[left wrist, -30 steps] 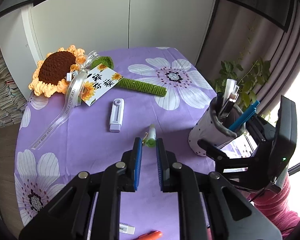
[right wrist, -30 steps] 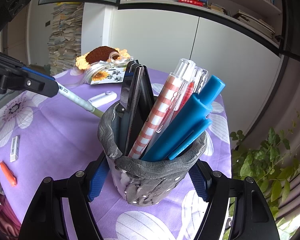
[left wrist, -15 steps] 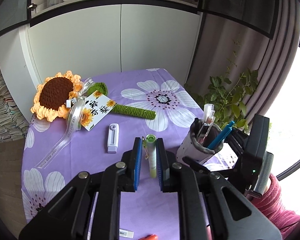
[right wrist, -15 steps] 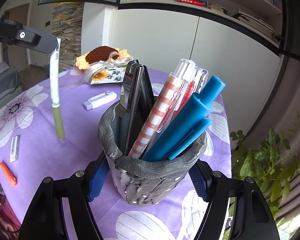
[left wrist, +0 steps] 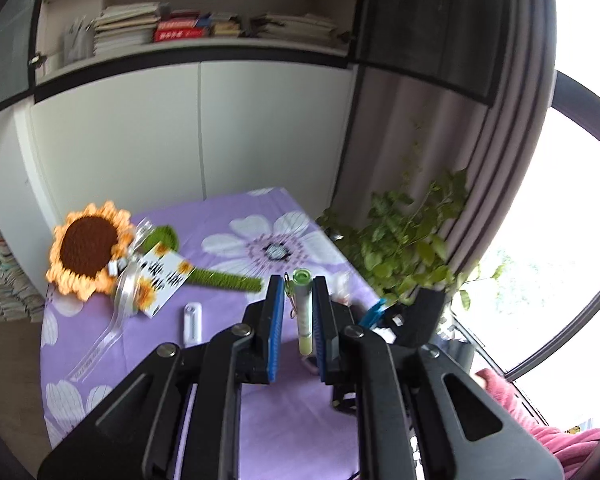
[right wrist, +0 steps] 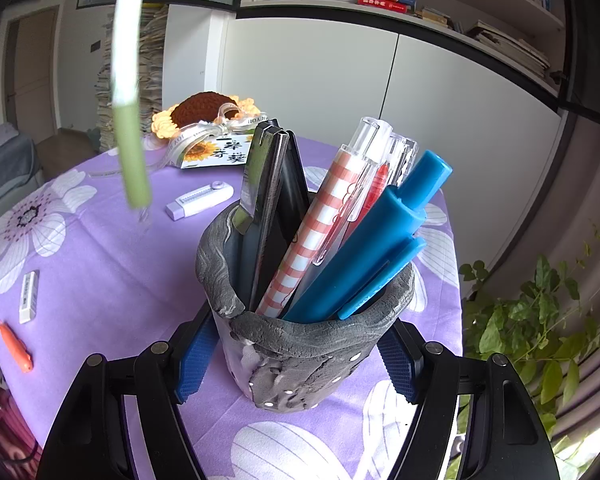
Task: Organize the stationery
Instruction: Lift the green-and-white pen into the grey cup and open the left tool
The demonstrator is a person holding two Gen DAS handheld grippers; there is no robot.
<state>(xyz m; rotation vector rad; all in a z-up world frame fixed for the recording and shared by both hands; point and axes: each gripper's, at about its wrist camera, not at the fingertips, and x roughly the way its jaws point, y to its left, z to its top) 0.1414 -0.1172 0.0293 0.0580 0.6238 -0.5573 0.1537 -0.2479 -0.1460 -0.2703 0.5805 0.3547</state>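
Upright green-tipped pen (left wrist: 303,312), grey pen cup (right wrist: 304,344)

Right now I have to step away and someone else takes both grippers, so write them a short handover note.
Left gripper: shut on a green pen, held in the air above the table, tip down.
Right gripper: shut on the grey pen cup, which stands on the table.
Done: the cup already holds a blue pen, a checked pen and some dark items.
Left: drop the green pen into the cup; then likely the white eraser, the orange piece and the lilac correction tape.
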